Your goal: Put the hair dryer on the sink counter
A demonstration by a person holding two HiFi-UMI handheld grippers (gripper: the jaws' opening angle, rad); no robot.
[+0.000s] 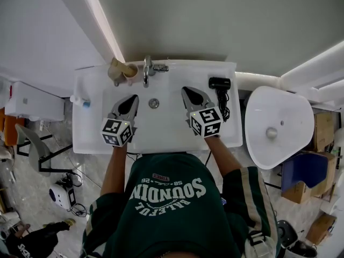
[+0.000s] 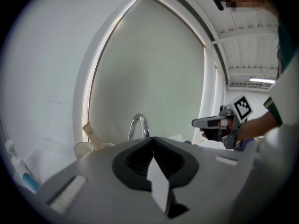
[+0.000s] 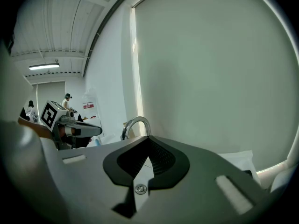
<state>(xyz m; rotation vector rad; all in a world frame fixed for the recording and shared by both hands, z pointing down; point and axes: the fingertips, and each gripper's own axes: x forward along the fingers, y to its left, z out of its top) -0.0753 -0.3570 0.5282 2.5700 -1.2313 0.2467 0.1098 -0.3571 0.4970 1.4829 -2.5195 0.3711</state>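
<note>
Both tools, left gripper (image 1: 130,100) and right gripper (image 1: 186,92), hung closed and empty over the basin (image 1: 161,125). The hair dryer (image 1: 220,83) lay on the sink counter (image 1: 232,133) (back right); a stray swing could have snagged its cord (image 1: 224,109), dragging it off.

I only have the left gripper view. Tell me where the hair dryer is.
Observer: The hair dryer already lies on the sink counter, at its rear right corner, right of the faucet.
Operator: Report what the right hand-held gripper is carrying.
Observer: Nothing. In its own view the right hand-held gripper has its jaws together with nothing between them.
</note>
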